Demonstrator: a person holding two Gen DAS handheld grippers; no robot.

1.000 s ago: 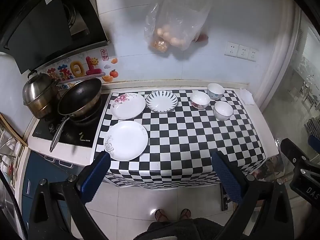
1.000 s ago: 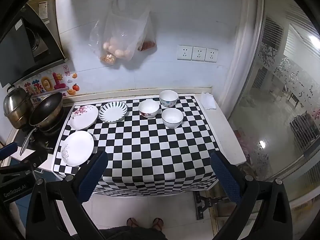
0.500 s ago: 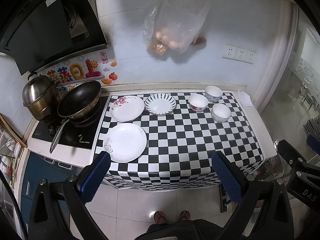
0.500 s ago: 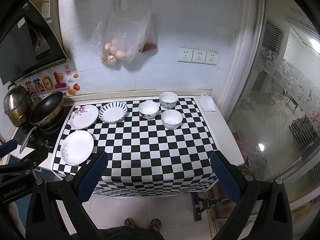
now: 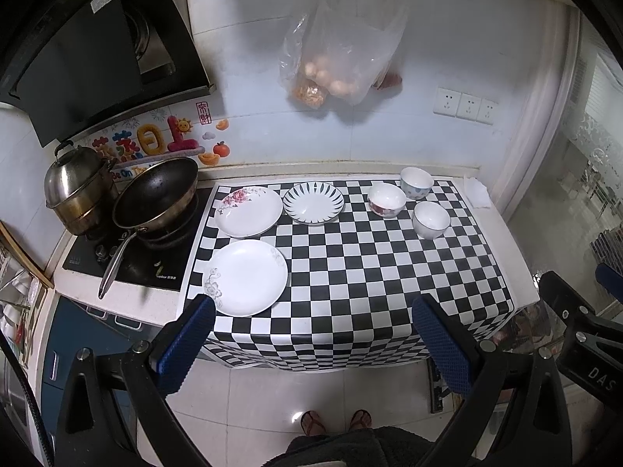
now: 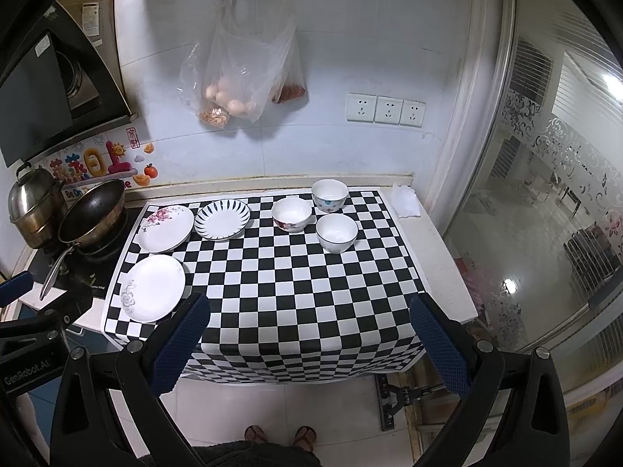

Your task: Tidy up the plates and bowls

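Hovering apart from the checkered desk [image 5: 350,272], left claw [image 5: 311,334] and right claw [image 6: 307,330] gape empty; three plates lie left of three bowls.

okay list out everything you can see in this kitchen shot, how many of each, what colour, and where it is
Plates: 3, white; one plain-centred at the cloth's near left, one with pink flowers and one with dark stripes behind it.
Bowls: 3, white, far right of the cloth; one floral, one with blue dots.
Checkered cloth: 1, black and white, covering the counter.
Frying pan: 1, dark, on the cooktop at left.
Steamer pot: 1, steel, behind the pan.
Range hood: 1, black, upper left.
Plastic bags: clear, hung on a wall rail, holding eggs.
Wall sockets: 3, white, right of the bags.
Tissue: 1, white, far right counter edge.
Feet: 2, in sandals, on the floor.
Left gripper: open, above the floor before the counter.
Right gripper: open, likewise.
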